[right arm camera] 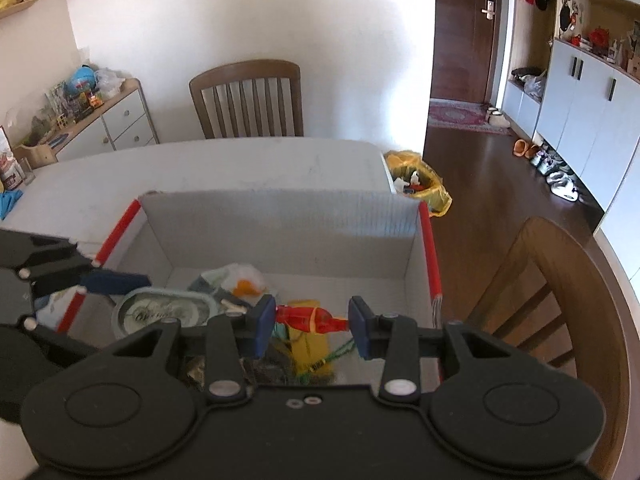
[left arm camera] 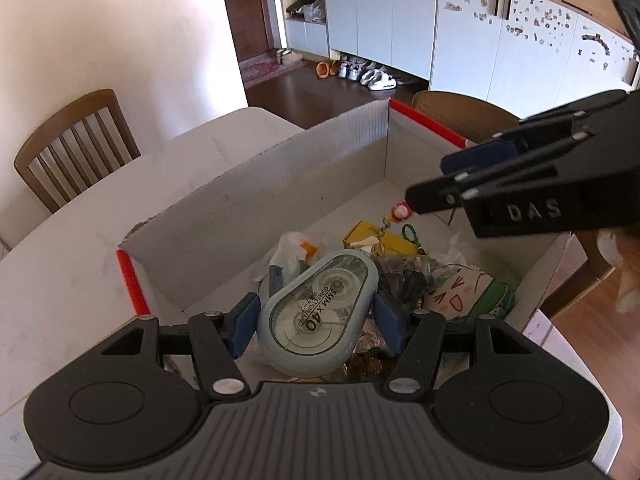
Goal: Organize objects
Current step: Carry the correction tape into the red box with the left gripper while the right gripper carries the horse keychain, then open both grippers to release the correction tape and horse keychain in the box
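A cardboard box [left arm camera: 256,200] with red taped edges stands on the white table and holds a pile of small objects. My left gripper [left arm camera: 316,320] is shut on a grey-blue correction tape dispenser [left arm camera: 320,312] and holds it over the near end of the box; the dispenser also shows in the right wrist view [right arm camera: 160,310]. My right gripper [right arm camera: 312,322] is open over the box [right arm camera: 280,220], with a small red and orange toy [right arm camera: 308,316] lying between its pads. Whether it touches the pads is unclear. The right gripper also reaches in from the right of the left wrist view [left arm camera: 472,176].
In the box lie a yellow packet [left arm camera: 380,240], a white plastic bag [left arm camera: 292,248], a green-edged cartoon pouch [left arm camera: 472,296] and a keychain [left arm camera: 400,212]. Wooden chairs [right arm camera: 248,96] [right arm camera: 560,300] stand at the table. A yellow bin [right arm camera: 420,180] sits on the floor.
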A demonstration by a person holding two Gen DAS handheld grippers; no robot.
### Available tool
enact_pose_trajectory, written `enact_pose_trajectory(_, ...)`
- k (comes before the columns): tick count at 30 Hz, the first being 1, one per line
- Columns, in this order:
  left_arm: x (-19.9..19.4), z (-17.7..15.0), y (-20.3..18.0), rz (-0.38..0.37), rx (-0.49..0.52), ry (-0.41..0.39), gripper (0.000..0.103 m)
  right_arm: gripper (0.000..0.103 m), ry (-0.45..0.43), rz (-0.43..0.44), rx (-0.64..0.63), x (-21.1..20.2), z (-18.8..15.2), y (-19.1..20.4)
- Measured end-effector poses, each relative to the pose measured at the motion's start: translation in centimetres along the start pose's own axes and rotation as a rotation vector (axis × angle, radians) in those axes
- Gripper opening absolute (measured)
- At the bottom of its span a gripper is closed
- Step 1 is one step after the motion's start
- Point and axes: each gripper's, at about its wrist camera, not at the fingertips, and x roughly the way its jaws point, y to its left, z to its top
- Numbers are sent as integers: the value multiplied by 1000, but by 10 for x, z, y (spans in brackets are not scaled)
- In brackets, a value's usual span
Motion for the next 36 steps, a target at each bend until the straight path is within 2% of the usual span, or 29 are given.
enact_pose_trajectory(9, 18, -5, -2, 5, 3, 38, 61, 39, 57, 20, -34, 0, -20, 1)
enact_pose_trajectory(20, 29, -14, -1, 2, -36, 90, 59, 40, 109, 29, -41, 3, -27, 3)
enact_pose_trajectory(29, 27, -16, 7, 3, -76, 88, 59, 52, 94, 32, -64, -8, -28, 9)
enact_pose_trajectory(36, 13, -20, 7, -12, -91, 49, 62, 59, 60, 36, -69, -25, -25, 15)
